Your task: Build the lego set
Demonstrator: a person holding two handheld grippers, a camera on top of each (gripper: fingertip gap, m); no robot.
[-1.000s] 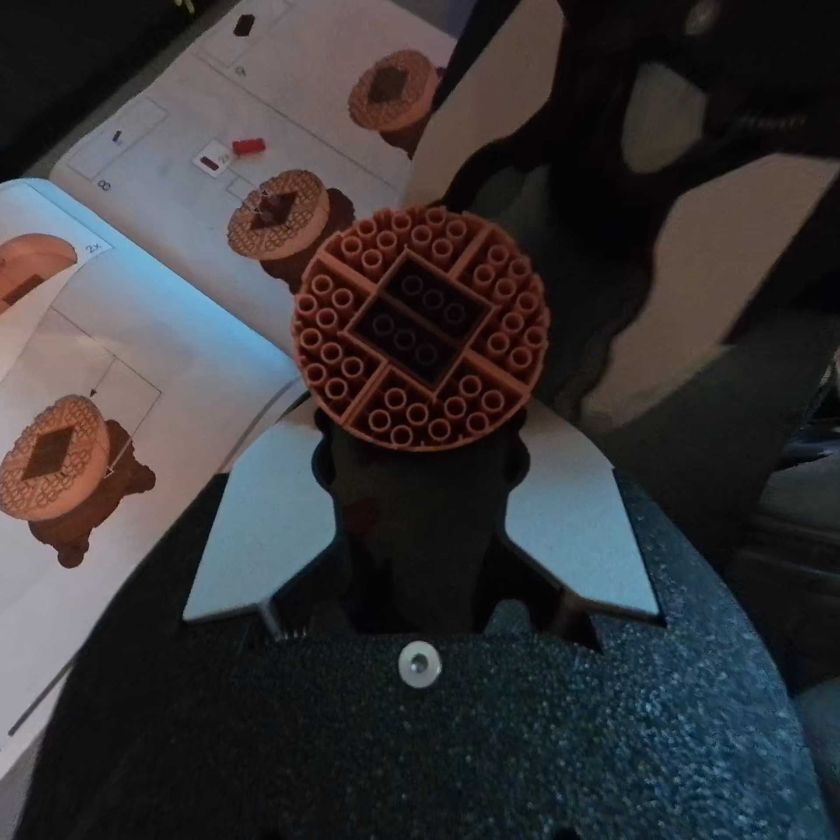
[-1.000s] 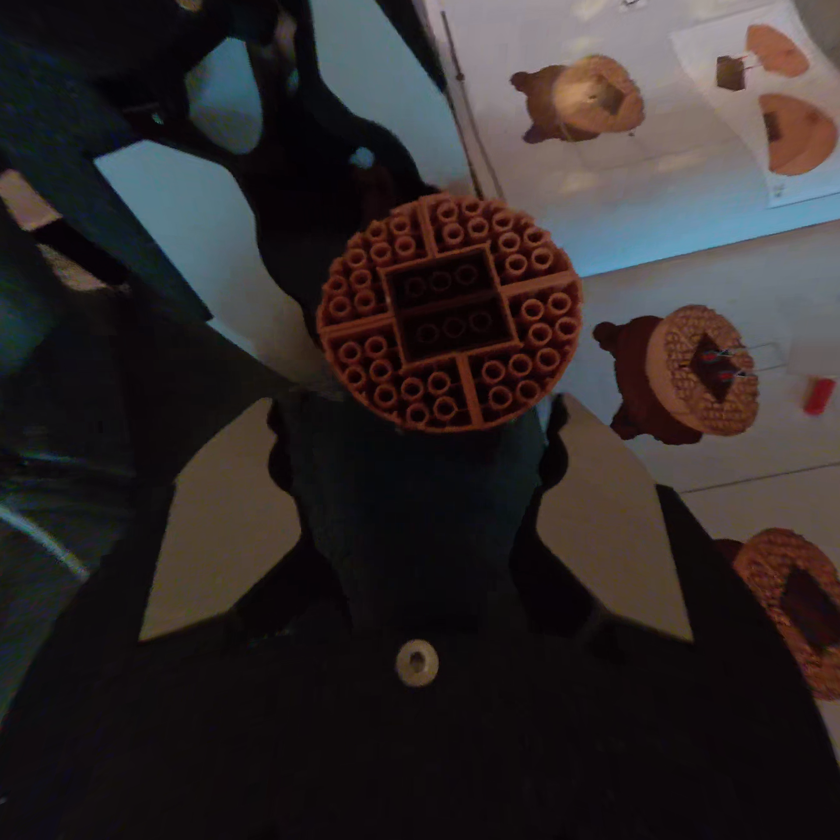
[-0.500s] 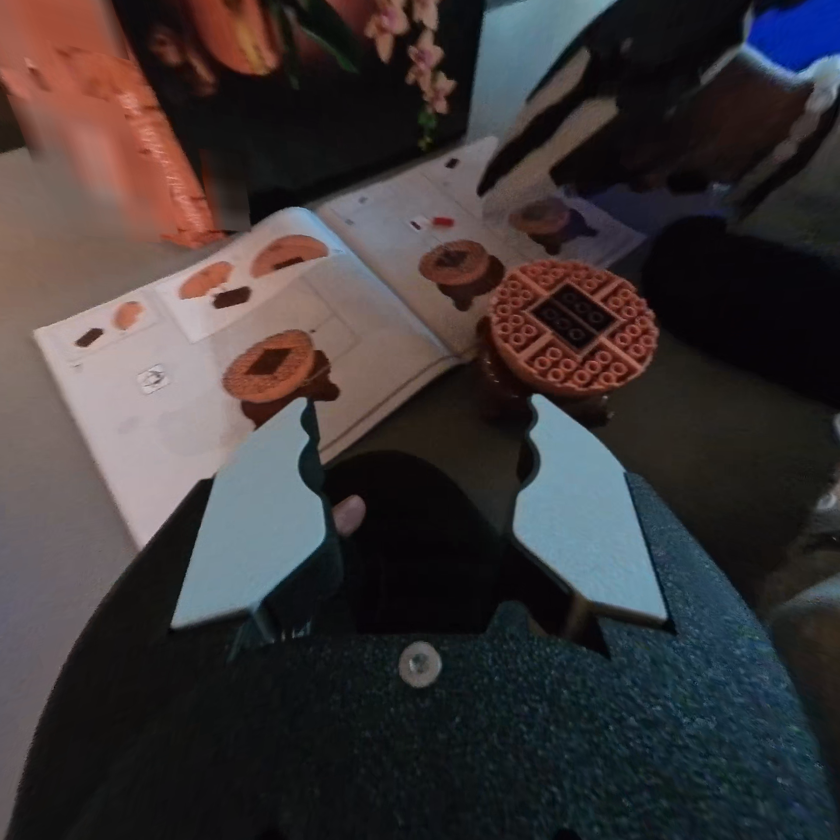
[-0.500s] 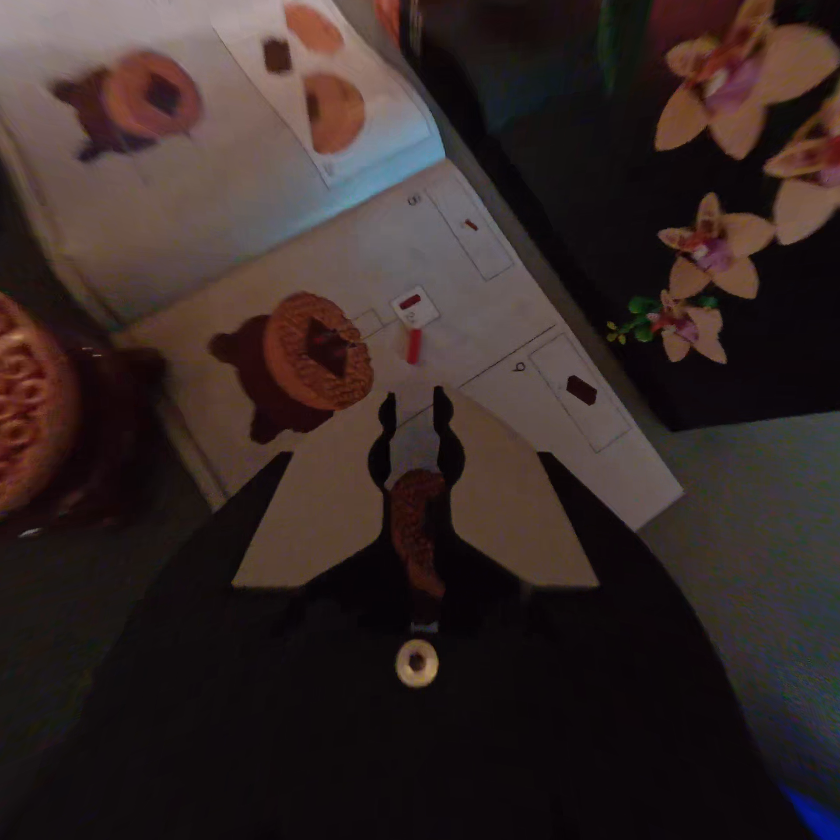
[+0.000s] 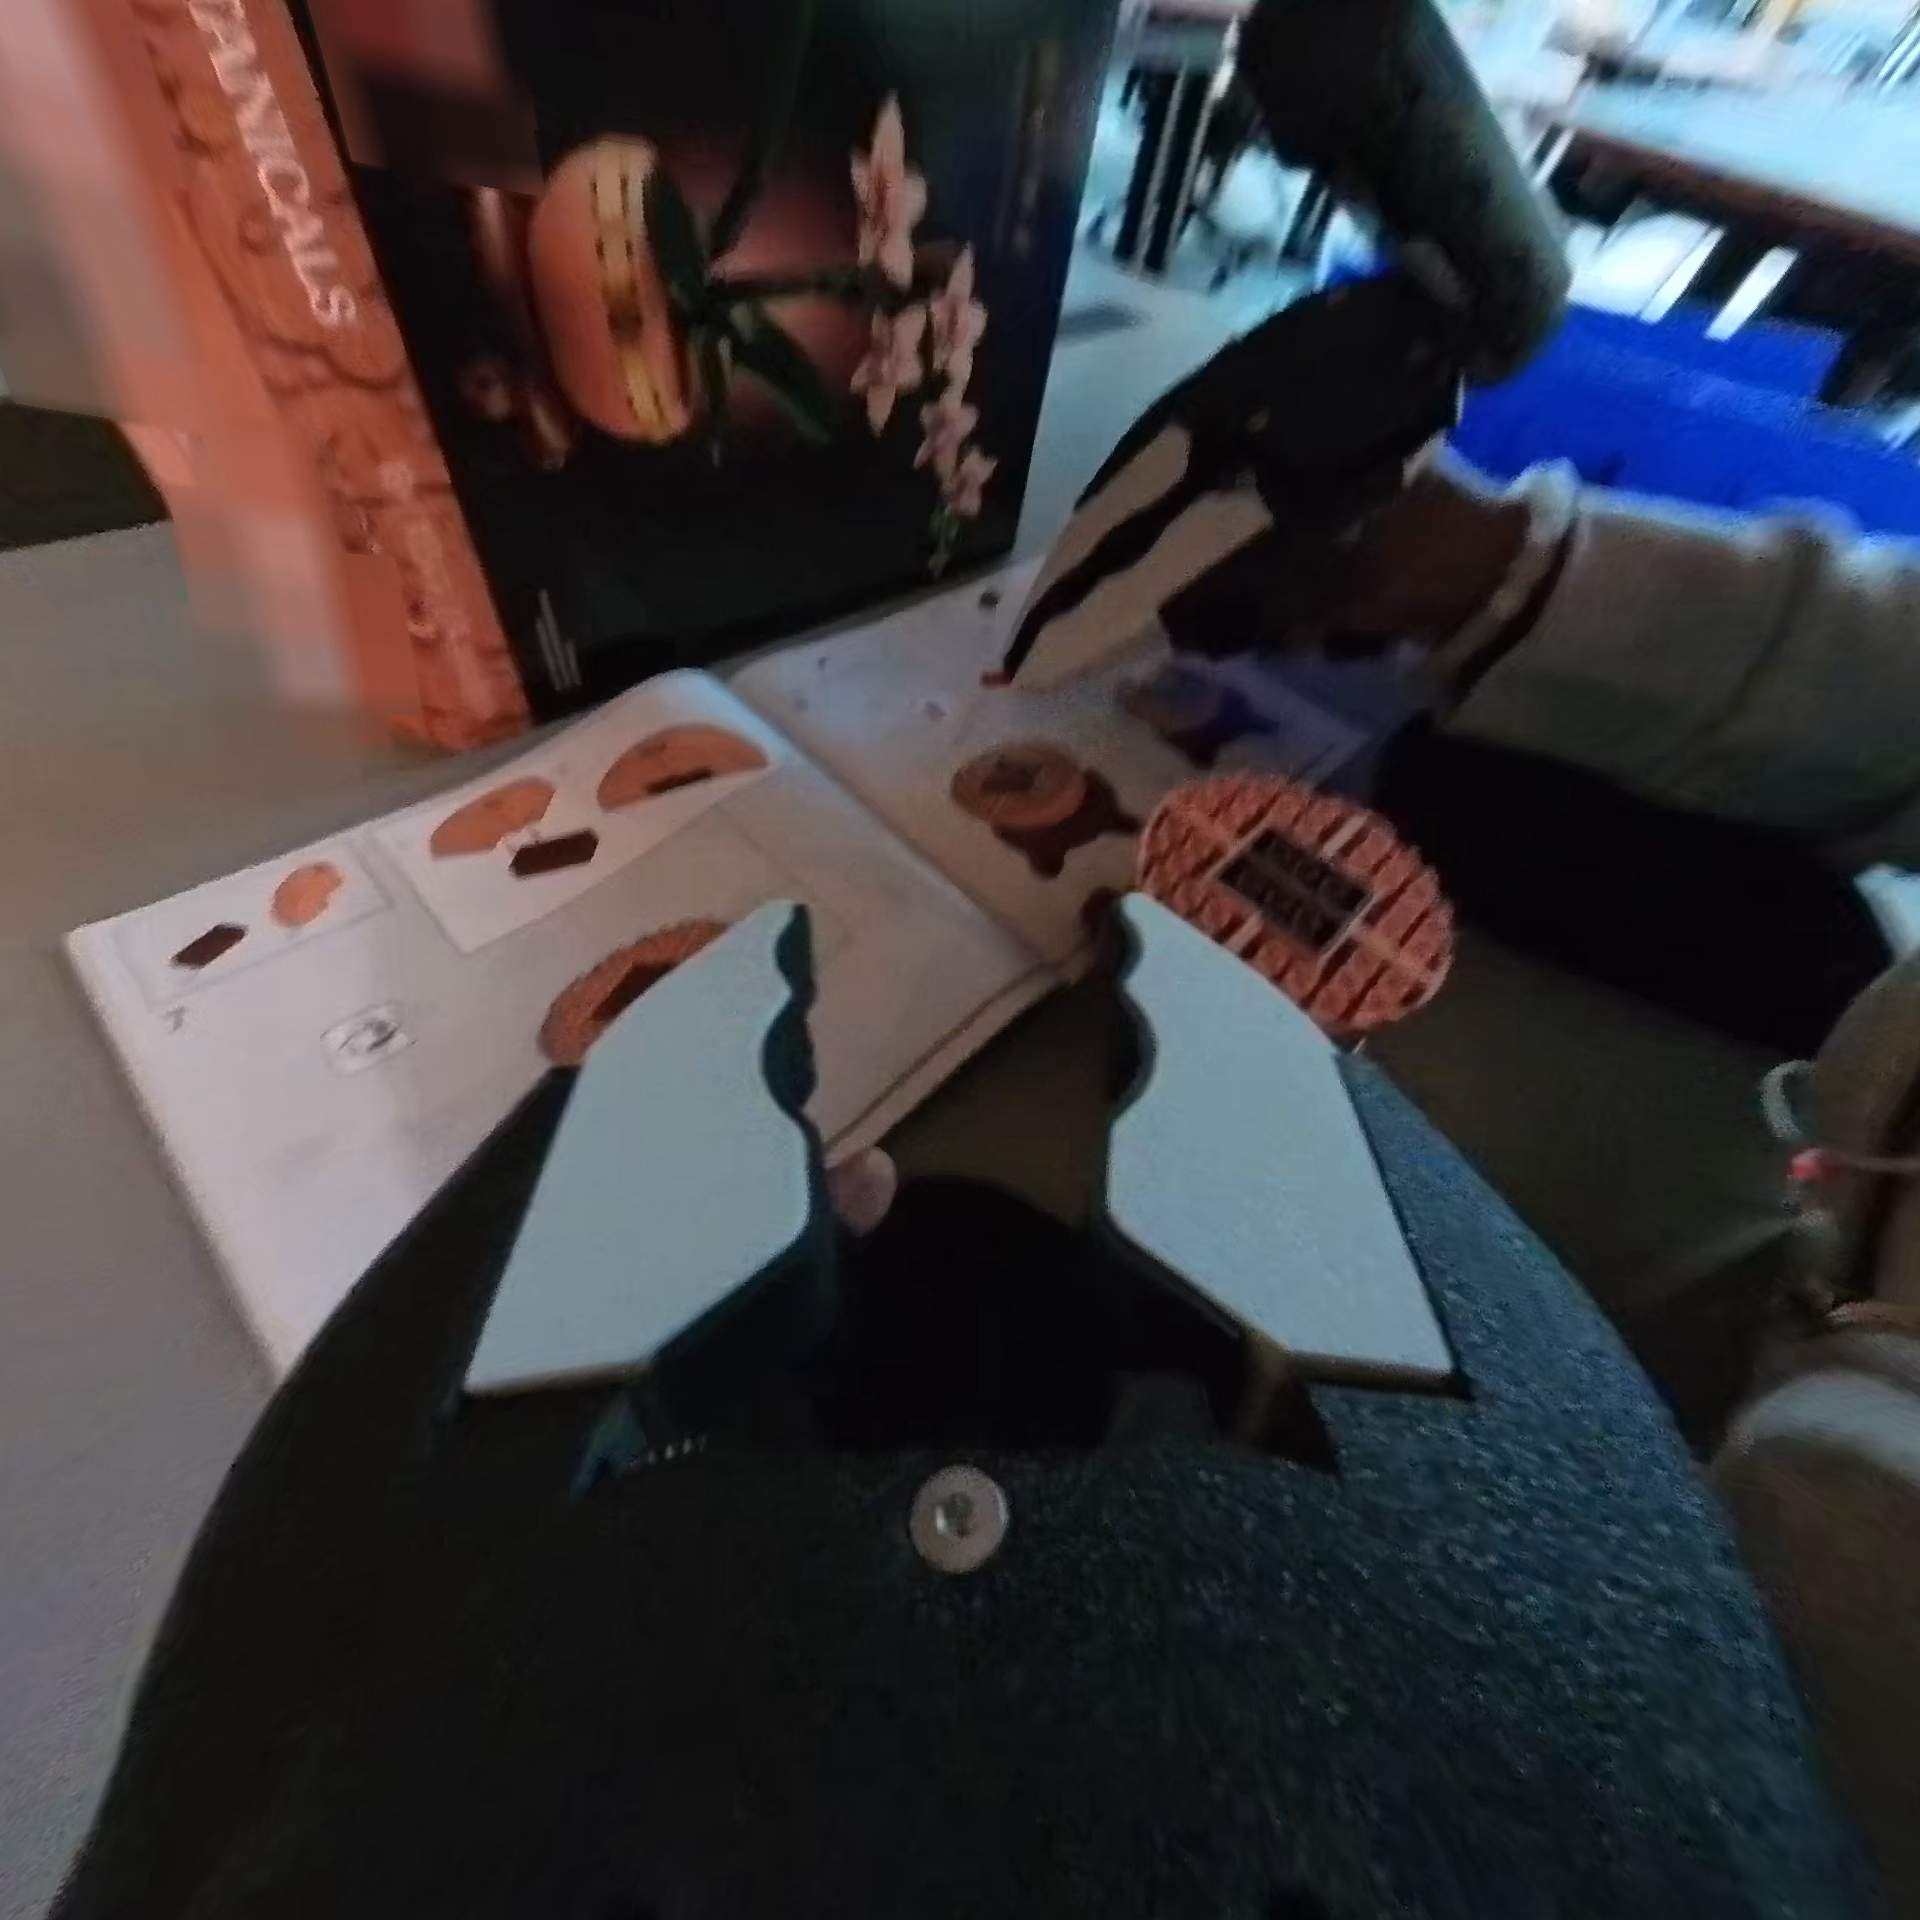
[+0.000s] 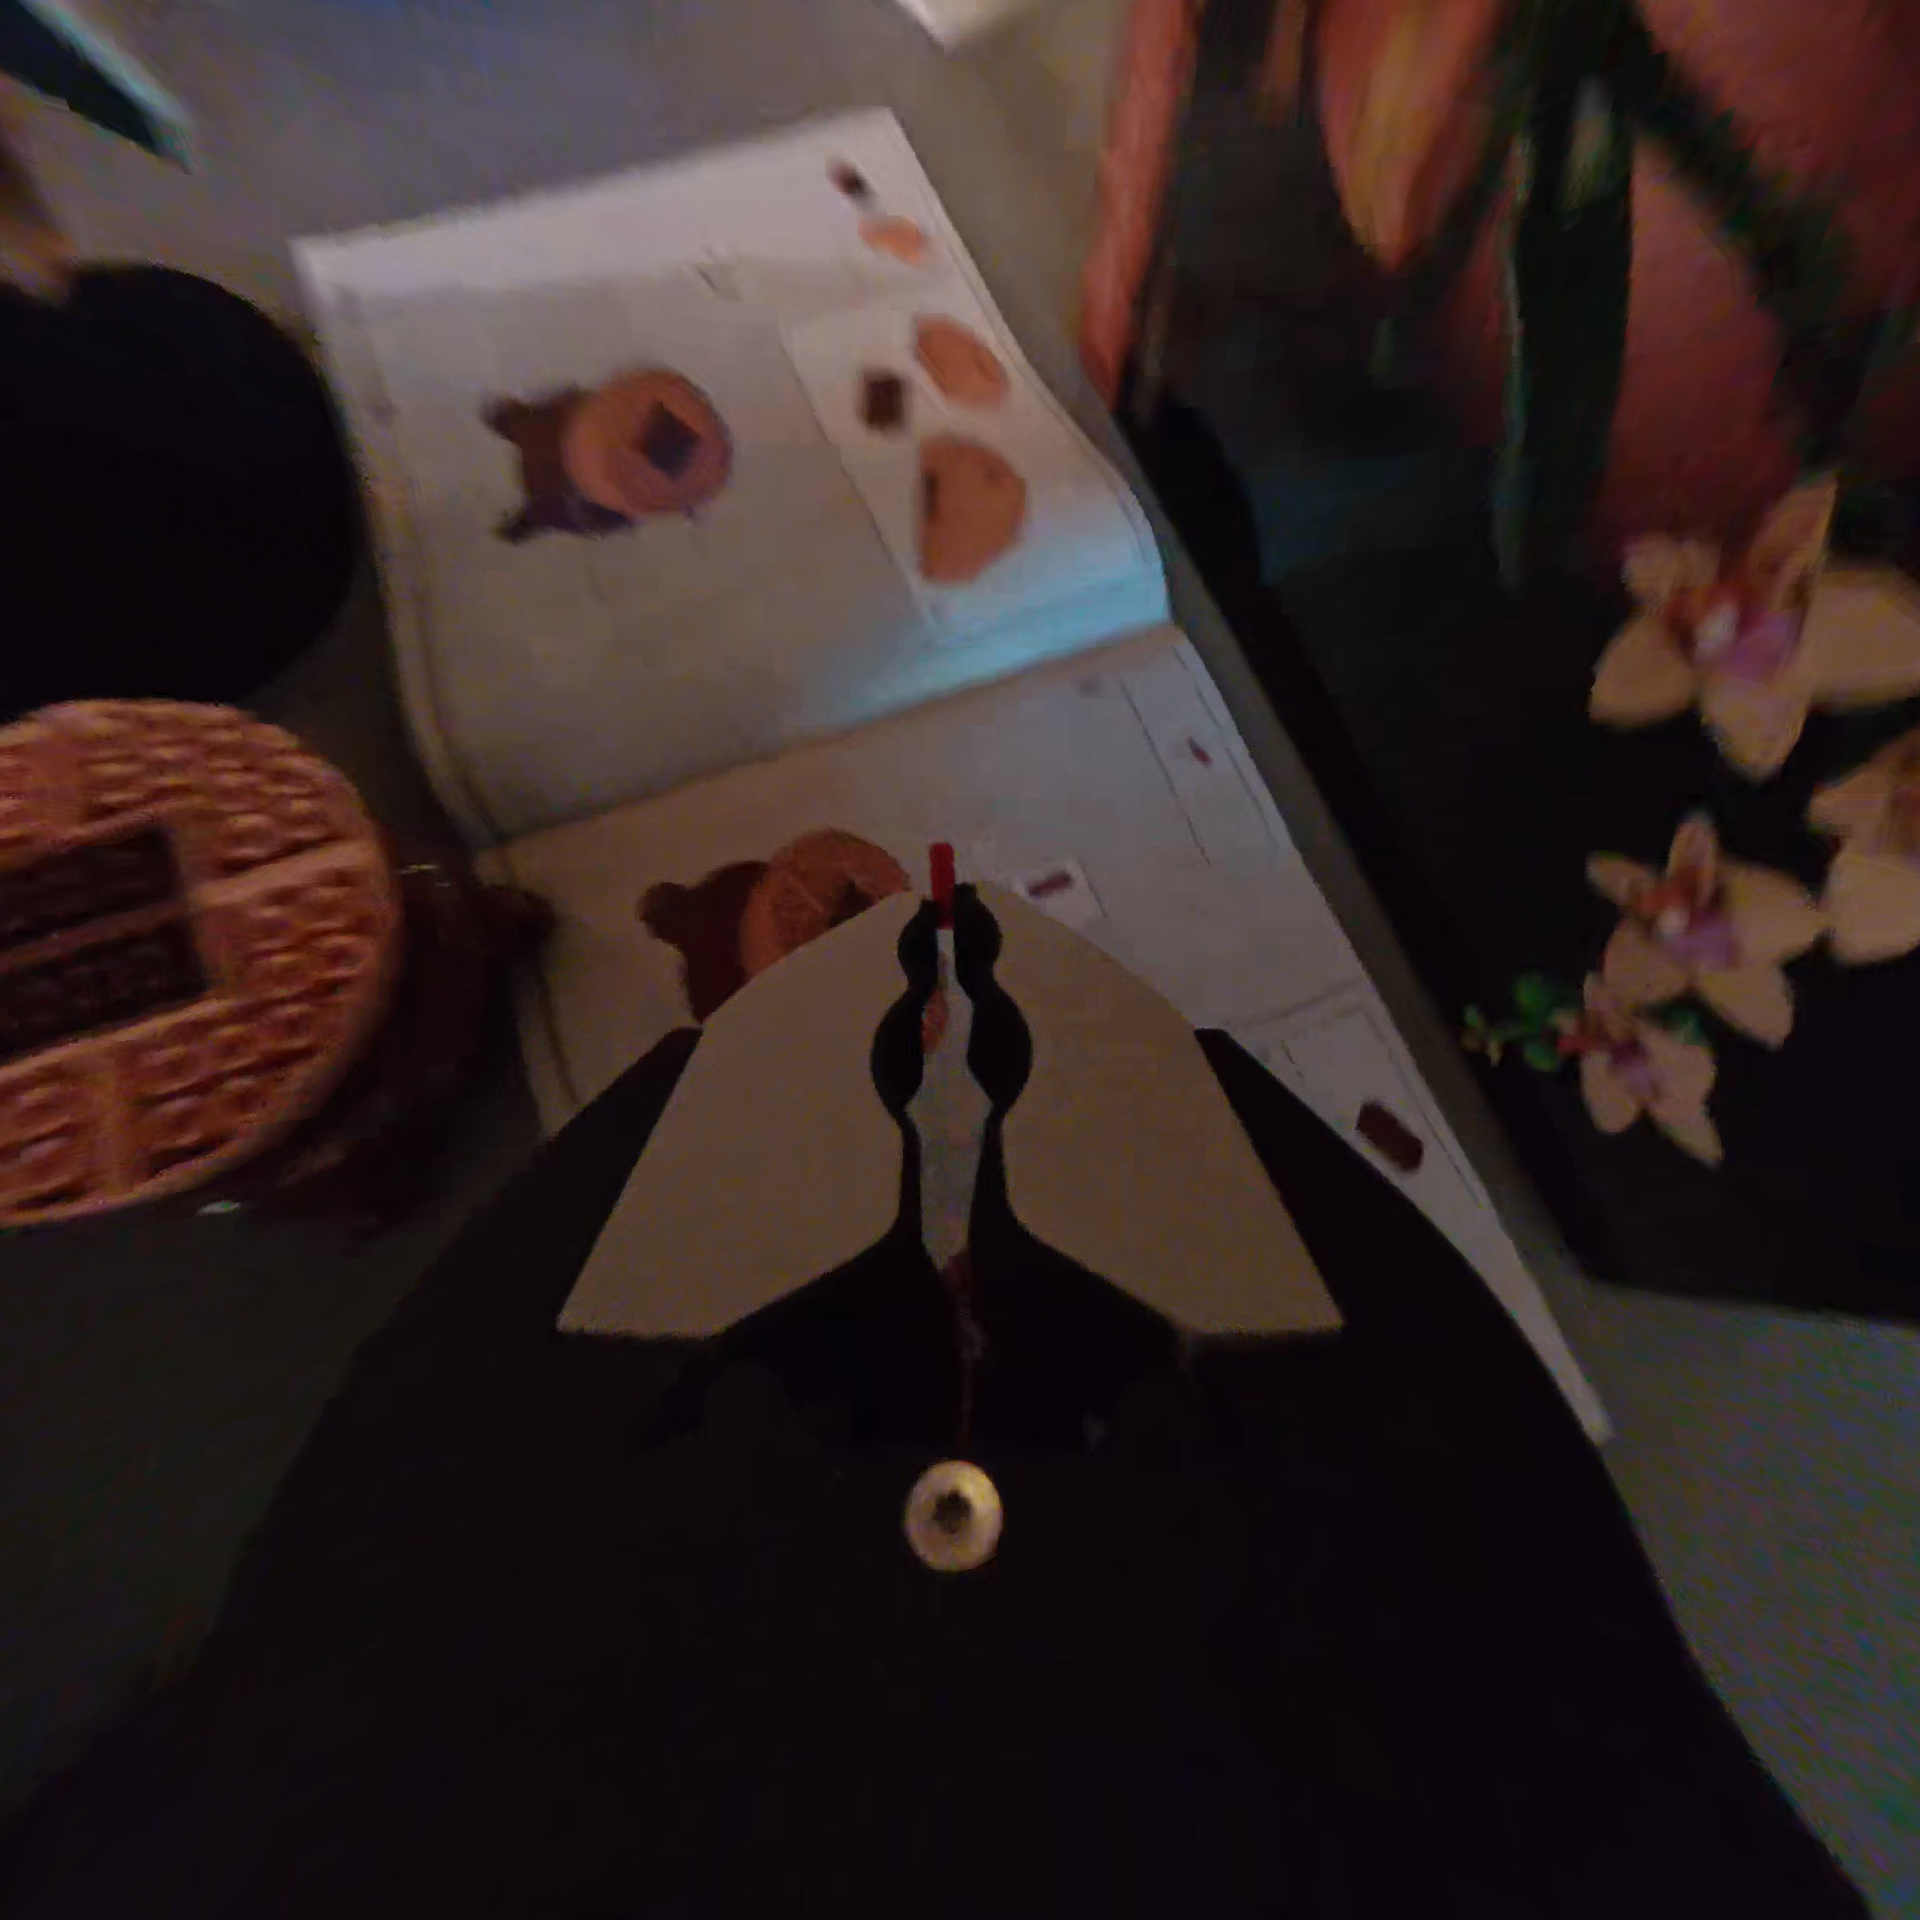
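Right wrist view: we have our right gripper (image 6: 940, 920) nearly closed, its two fingertips pinching a small red piece (image 6: 940, 878) that sticks out beyond them. The black pads (image 6: 977, 940) press on its near end from both sides. The piece hangs just over the lower page of an open booklet (image 6: 727, 665), beside a printed picture of a round brown build. To the left of the booklet stands the round orange model (image 6: 177, 956), studs up, with a dark rectangle at its middle and a dark brown base under it. To the right a dark box (image 6: 1558, 727) printed with pale flowers rises along the booklet's edge.

From the left wrist view, we hold our left gripper (image 5: 961, 925) partly open with nothing between its fingers (image 5: 727, 1039). It hovers above the near edge of the booklet (image 5: 416, 987), with the model (image 5: 1299, 914) just beyond and to the right of its right fingertip, not touching that we can tell. A fingertip of the hand (image 5: 862, 1184) shows low between the fingers. Farther off, the right gripper (image 5: 1013, 665) points down at the far page, the red piece (image 5: 995, 677) at its tip, and a sleeve (image 5: 1662, 644) runs off to the right. The box (image 5: 727, 312) stands upright behind the booklet on the grey table (image 5: 104, 644).
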